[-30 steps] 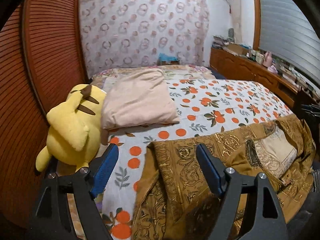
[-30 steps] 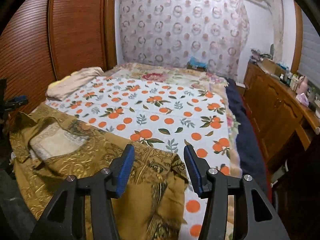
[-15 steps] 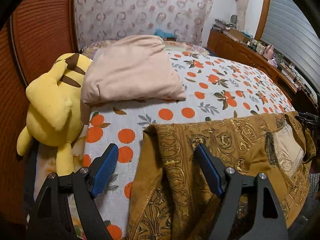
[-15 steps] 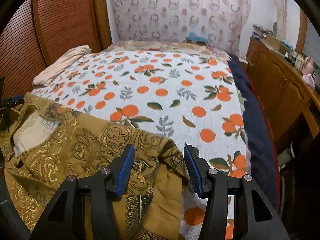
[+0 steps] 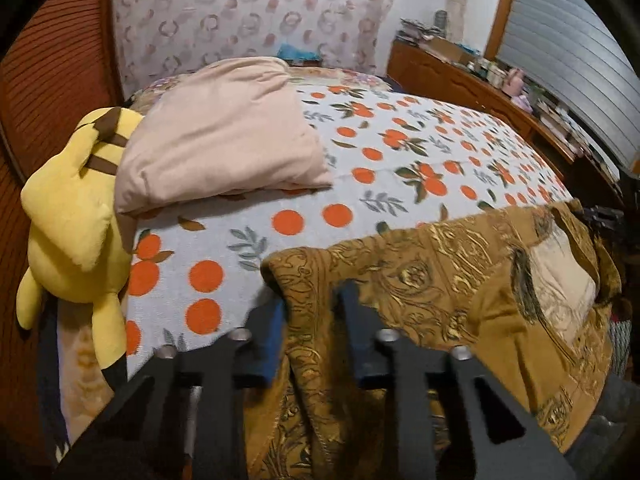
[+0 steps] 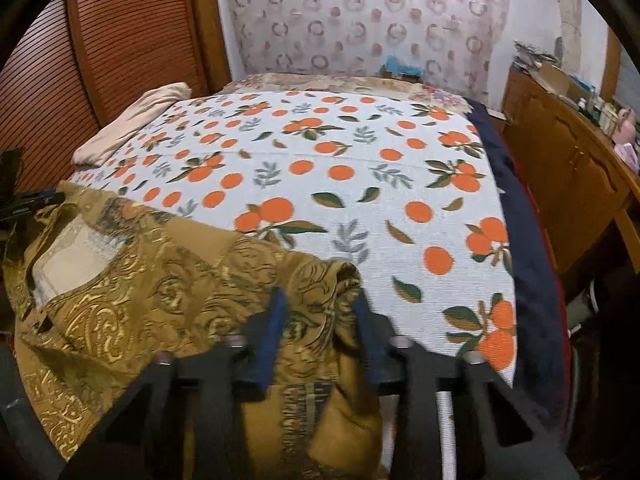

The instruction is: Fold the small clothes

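Where the left wrist view looks up the wardrobe side of the bed [image 5: 400,196], it alone shows a yellow plush [image 5: 76,216] against the wooden doors and the full pink pillow [image 5: 224,136] lying partly over it. The gold-patterned shirt [image 5: 440,292] spreads across the near edge of the orange-print cover, its pale collar lining to the right. The left gripper [image 5: 312,312] has just been closing, and its jaws now pinch the shirt's left corner, a bunched fold of cloth standing up between the blue pads [image 5: 276,336]. In the earlier frames of this view the jaws stood wide with the cloth flat between them; the corner is now gathered and the camera sits lower and nearer. The right wrist view alone shows the dark blue blanket [image 6: 528,240] along the bed's far side and the wooden cabinet [image 6: 568,168] beyond it; the pillow appears only as a small edge at upper left. Here the shirt [image 6: 140,280] lies left of centre, collar lining at far left. The right gripper [image 6: 318,312] has likewise just been closing and grips the shirt's right corner, cloth humped between its pads [image 6: 272,332]. Earlier its jaws stood apart over flat cloth.
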`<state>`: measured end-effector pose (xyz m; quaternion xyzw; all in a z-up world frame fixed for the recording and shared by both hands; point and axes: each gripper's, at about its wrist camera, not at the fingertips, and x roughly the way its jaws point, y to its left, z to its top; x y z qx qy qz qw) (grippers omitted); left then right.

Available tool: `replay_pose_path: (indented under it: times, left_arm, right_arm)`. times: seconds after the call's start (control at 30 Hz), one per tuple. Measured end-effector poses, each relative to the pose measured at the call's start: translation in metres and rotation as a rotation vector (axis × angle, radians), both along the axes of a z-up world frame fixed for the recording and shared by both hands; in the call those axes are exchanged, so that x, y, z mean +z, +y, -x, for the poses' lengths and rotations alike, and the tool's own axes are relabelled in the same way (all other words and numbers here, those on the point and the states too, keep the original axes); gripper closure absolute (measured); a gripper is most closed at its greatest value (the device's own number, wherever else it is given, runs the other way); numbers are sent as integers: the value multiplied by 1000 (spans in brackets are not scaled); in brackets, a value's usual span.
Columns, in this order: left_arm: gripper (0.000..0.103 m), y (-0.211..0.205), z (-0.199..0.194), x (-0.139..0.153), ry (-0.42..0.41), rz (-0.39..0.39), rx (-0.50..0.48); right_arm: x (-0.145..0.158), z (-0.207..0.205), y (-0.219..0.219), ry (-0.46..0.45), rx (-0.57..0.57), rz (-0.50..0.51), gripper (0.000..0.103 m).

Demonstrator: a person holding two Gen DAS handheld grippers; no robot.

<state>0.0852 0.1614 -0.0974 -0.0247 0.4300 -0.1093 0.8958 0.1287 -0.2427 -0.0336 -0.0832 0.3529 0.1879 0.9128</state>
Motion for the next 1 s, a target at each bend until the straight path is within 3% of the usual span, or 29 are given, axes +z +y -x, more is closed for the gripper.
replay_pose_path:
  times: [0.03, 0.13, 0.3, 0.47, 0.73, 0.87, 1.0]
  left_arm:
    - [92, -1, 2, 2, -6, 3, -5]
    - [95, -4, 12, 16, -44, 23, -11]
    - [96, -12, 43, 77, -210, 91, -26]
    - [96, -21, 68, 152, -383, 130, -40]
    - [96, -11, 86, 257, -608, 131, -19]
    - [96, -3, 81, 293, -673, 141, -3]
    - [96, -2, 35, 297, -657, 97, 41]
  right_arm:
    - [1, 3, 2, -21, -11, 10, 91]
    - [12, 17, 3, -83, -42, -2, 95]
    - [54, 53, 2, -218, -39, -51, 96]
    - [112, 95, -4, -363, -25, -87, 97]
    - [228, 157, -25, -612, 9, -110, 97]
    - [274, 172, -38, -703, 2, -115, 97]
    - [293, 139, -34, -700, -18, -68, 97]
